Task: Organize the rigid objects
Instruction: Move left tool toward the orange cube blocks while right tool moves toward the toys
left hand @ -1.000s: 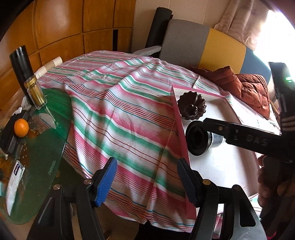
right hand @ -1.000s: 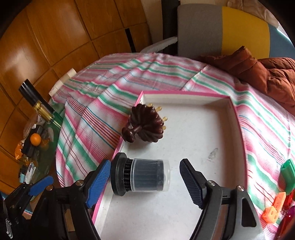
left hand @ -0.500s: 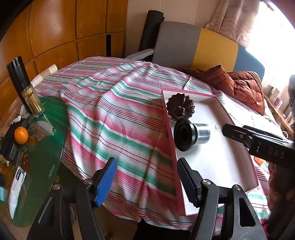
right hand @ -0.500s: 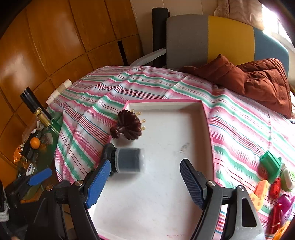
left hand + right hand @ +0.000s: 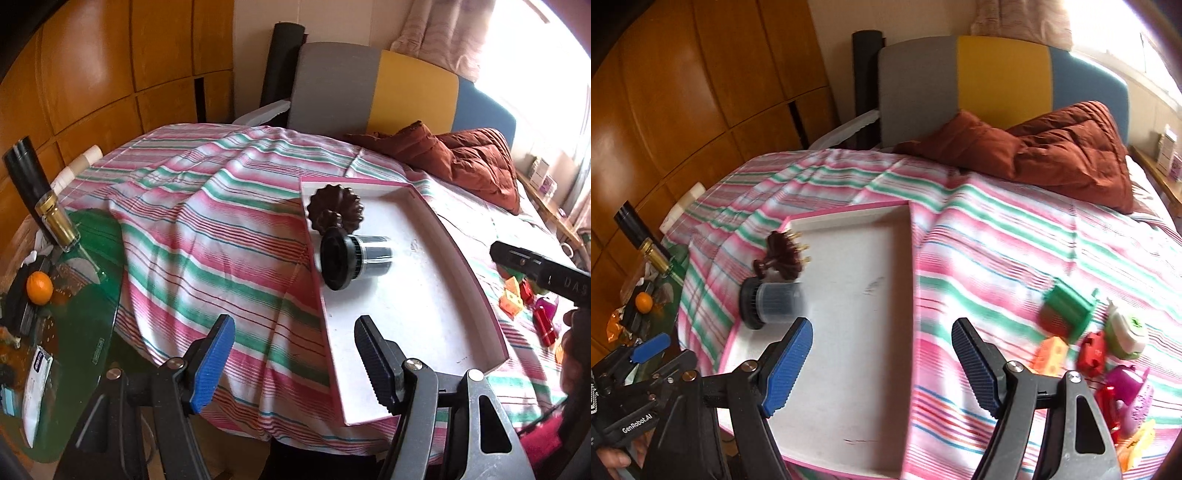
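A pink-rimmed white tray (image 5: 406, 314) (image 5: 849, 218) lies on the striped bedcover. In its far left corner sit a brown scalloped brush (image 5: 334, 214) (image 5: 785, 254) and a black-capped clear cylinder (image 5: 351, 258) (image 5: 772, 302) on its side. Several small plastic toys, among them a green one (image 5: 1067, 306) and an orange one (image 5: 511, 301) (image 5: 1049, 354), lie on the cover right of the tray. My left gripper (image 5: 295, 354) is open and empty over the bed's near edge, left of the tray. My right gripper (image 5: 882, 347) is open and empty above the tray's right rim.
A green glass side table (image 5: 92, 295) at the left carries an orange (image 5: 38, 288), a gold-capped bottle (image 5: 57, 221) and clutter. A rust-brown quilt (image 5: 1052, 151) is heaped by the headboard. Wooden wall panels stand behind.
My right gripper has swung right, away from the cylinder that lay between its fingers, and the toys have come into its view. The cylinder and the brush stay in the tray.
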The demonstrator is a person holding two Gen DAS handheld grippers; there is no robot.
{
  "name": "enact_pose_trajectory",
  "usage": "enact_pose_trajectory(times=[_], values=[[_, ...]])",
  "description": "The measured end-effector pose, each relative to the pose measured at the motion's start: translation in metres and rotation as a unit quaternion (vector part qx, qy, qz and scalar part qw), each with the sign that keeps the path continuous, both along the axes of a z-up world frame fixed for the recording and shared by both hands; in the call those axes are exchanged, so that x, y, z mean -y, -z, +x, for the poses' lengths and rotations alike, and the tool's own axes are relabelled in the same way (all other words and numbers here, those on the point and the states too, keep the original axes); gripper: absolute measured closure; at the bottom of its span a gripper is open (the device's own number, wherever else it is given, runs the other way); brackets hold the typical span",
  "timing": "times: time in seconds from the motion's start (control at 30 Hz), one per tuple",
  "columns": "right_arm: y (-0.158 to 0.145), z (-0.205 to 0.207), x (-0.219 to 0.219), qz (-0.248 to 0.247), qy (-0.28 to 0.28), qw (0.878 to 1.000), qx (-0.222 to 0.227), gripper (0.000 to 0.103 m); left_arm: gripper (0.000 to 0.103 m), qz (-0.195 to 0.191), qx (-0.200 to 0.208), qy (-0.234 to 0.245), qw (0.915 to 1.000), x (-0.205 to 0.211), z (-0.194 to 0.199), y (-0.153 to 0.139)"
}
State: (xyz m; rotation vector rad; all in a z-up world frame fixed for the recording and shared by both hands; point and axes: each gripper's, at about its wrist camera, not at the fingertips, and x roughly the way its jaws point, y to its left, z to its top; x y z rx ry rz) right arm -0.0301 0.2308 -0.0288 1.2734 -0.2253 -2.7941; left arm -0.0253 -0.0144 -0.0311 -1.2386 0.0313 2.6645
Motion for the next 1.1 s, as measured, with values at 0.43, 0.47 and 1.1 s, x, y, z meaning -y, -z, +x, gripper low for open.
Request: enact_pose_trajectory(times=[0.43,0.47,1.1], values=[[-0.026,0.044,-0.150,0.031,0.164,0.986,-0.018,0.024,0.035,0.008,0.007,0.079,0.9968,-0.051,0.002,-0.007],[-0.026,0.050,-0.168,0.027,0.187,0.982,-0.019,0.024,0.035,0.006,0.006,0.087,0.9962,-0.057,0.002,-0.008],[0.002,0.085,-0.268,-0.087,0.347,0.934,-0.008,0.024,0.035,-0.021,0.039,0.298,0.9535,-0.242,0.005,0.005]])
